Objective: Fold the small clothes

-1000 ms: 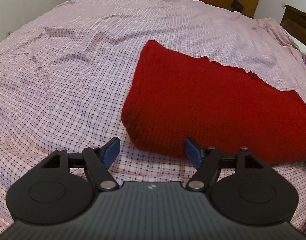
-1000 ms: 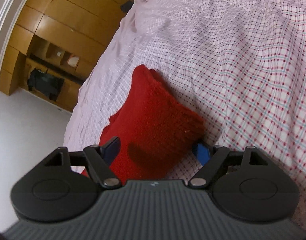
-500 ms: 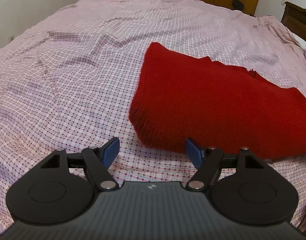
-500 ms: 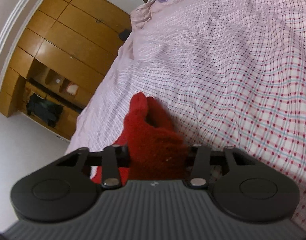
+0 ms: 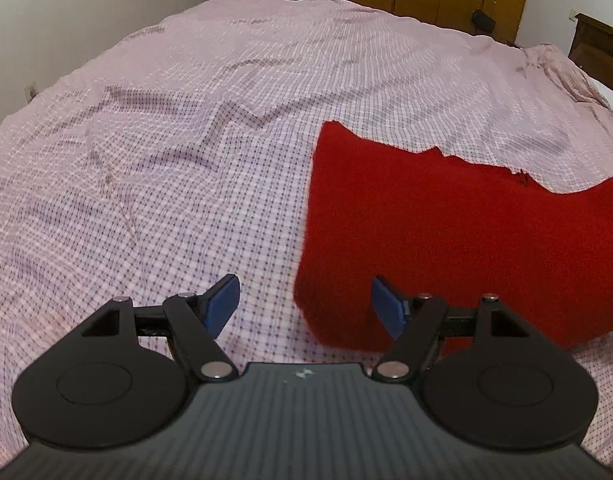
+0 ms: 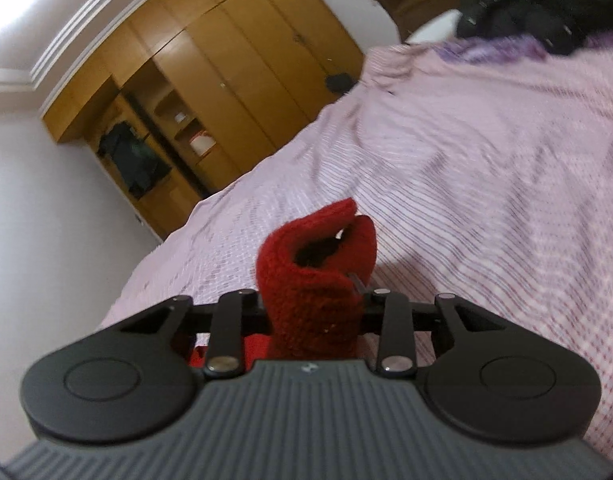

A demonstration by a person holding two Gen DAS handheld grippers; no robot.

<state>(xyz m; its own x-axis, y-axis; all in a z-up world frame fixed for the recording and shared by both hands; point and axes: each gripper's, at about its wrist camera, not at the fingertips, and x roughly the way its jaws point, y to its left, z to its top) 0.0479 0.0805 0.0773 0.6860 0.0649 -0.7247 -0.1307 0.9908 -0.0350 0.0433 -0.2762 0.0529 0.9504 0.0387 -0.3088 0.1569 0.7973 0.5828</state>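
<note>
Within the last second the right gripper was clamped on the red knit's corner and lifted off the bed, starting a fold; the left gripper was kept wide.

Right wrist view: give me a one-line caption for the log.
Right gripper clamps a bunched fold of the red knit garment above the checked bedsheet, wooden wardrobe behind.
</note>
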